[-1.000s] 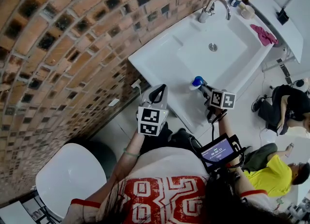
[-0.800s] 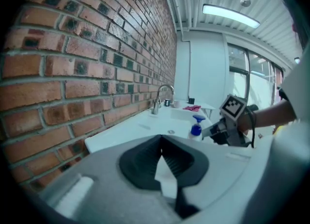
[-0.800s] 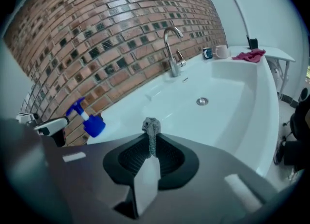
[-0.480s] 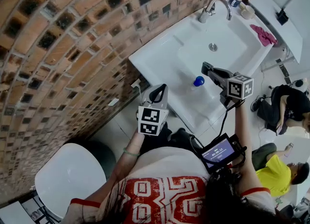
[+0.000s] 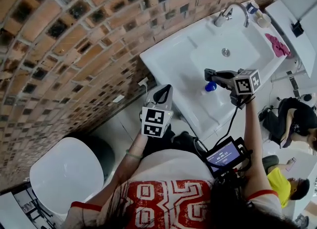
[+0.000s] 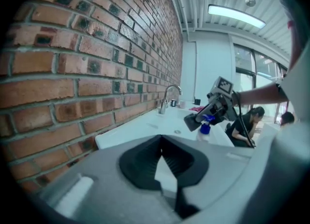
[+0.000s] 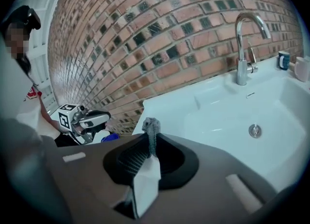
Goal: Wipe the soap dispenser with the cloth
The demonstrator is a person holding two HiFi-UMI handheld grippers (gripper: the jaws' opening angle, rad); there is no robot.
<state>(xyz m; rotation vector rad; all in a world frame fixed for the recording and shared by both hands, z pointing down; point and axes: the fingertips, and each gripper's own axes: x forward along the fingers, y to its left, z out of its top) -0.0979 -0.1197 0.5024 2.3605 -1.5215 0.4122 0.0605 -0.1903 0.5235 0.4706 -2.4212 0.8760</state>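
Observation:
The soap dispenser [image 5: 210,85], a small bottle with a blue top, stands on the front ledge of the white sink [image 5: 173,57]. My right gripper [image 5: 208,73] hovers just above it with its jaws shut and nothing held. In the left gripper view the dispenser [image 6: 204,128] shows under the right gripper [image 6: 193,121]. The pink cloth [image 5: 276,44] lies on the counter at the sink's far right end, away from both grippers. My left gripper [image 5: 162,90] is shut and empty, held below the sink's left corner near the brick wall.
A chrome faucet [image 5: 232,11] stands at the back of the basin, with two cups [image 5: 258,14] beside it. The brick wall [image 5: 74,35] runs along the left. A white toilet lid [image 5: 67,178] sits low left. People [image 5: 297,114] sit at the right.
My right gripper has lifted away from the dispenser's blue top and swung right over the sink ledge; the dispenser stays standing. The left gripper has held still.

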